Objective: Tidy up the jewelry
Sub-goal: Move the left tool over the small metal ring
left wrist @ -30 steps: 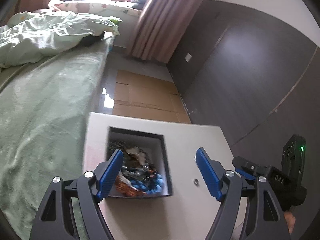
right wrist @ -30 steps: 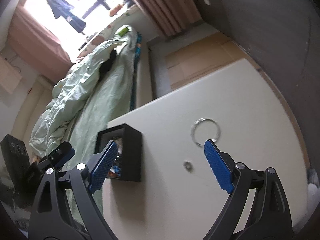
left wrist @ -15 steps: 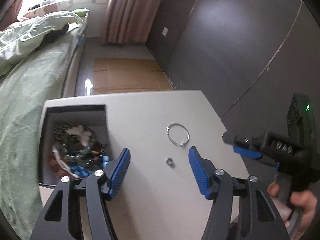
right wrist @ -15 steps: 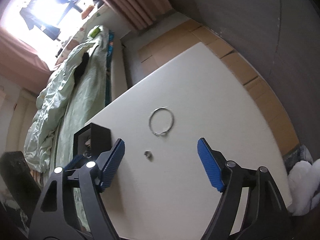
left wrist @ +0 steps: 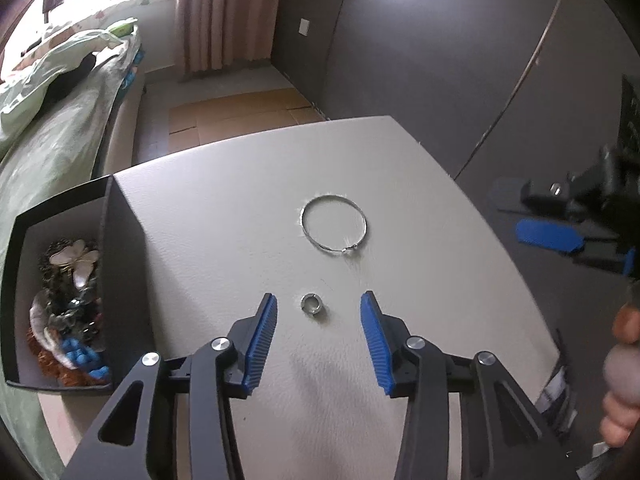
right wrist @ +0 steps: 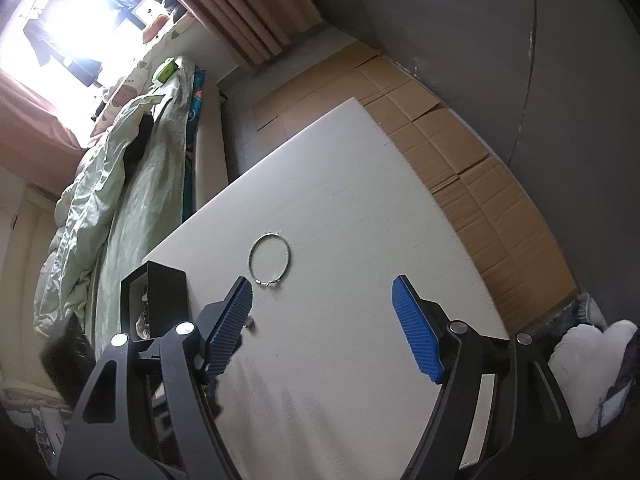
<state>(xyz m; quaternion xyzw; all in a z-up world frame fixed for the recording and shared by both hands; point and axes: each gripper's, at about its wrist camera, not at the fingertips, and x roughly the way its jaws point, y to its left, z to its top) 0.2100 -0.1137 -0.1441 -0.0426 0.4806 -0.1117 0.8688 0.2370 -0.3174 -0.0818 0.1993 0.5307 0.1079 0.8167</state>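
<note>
No readable writing anywhere. Left hand-held gripper (left wrist: 318,316) part-open and empty, jaws just been closing, small ring (left wrist: 311,305) on the table (left wrist: 224,208) between the tips, untouched. Right hand-held gripper (right wrist: 322,304) wide, empty. Bangle (left wrist: 334,224) farther on; jewelry box (left wrist: 60,280) at the table's left edge.
</note>
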